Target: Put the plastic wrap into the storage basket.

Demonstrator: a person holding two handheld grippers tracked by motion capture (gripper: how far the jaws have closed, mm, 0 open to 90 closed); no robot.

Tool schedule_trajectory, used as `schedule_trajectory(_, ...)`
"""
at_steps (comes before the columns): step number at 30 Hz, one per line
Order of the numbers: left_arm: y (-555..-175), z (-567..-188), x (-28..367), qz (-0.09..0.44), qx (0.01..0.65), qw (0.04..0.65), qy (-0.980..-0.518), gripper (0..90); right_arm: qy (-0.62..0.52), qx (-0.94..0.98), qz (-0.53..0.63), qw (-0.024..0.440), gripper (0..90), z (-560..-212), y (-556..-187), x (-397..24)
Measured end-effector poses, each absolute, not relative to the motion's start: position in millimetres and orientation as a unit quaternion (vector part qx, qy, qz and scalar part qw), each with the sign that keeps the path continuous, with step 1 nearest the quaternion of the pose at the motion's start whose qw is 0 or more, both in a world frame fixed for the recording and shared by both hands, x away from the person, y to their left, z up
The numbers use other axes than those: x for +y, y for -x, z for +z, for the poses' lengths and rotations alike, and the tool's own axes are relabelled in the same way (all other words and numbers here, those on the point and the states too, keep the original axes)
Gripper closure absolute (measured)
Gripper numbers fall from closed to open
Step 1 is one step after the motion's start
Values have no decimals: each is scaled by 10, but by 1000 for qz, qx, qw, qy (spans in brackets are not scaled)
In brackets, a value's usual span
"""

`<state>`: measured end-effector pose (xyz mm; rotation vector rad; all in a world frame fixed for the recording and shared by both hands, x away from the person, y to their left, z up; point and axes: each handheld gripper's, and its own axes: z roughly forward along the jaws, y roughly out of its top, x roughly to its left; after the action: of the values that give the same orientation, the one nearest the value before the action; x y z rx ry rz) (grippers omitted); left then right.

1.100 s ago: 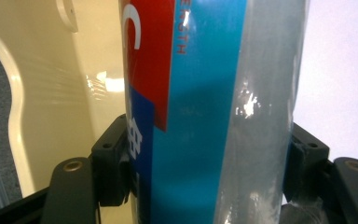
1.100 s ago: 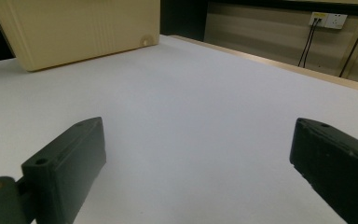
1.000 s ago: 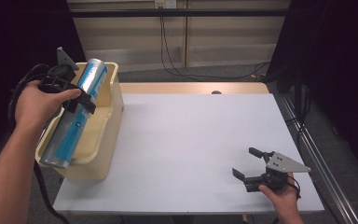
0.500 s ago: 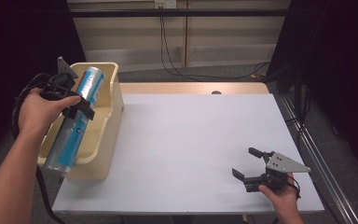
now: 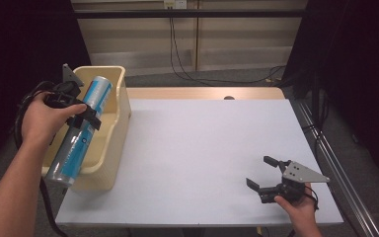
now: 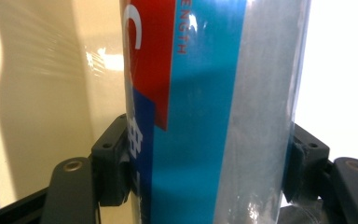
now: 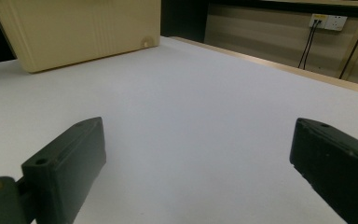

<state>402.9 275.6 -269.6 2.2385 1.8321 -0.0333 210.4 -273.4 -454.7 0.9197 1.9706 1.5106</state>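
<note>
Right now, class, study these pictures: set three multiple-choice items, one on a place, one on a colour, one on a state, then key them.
1. Where is the bin?
A. table's left edge
B. table's right edge
C. the floor

2. The tube is mainly:
A. green
B. blue and silver
C. yellow

3. The right gripper is:
A. clamping the tube
B. open
C. inside the bin

Key: 1 A, the bin stands at the white table's left edge; 2 B, the left gripper clamps a blue-and-silver tube; 3 B, its jaws stand apart above bare table.
</note>
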Motion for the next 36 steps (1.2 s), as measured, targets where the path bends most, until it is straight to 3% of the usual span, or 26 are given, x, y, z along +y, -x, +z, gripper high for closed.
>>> schedule_trajectory(36, -4076, -2978, 2738, -22, 643, 109, -758, 319, -335, 724, 553, 242, 32, -4551, -2103, -2721)
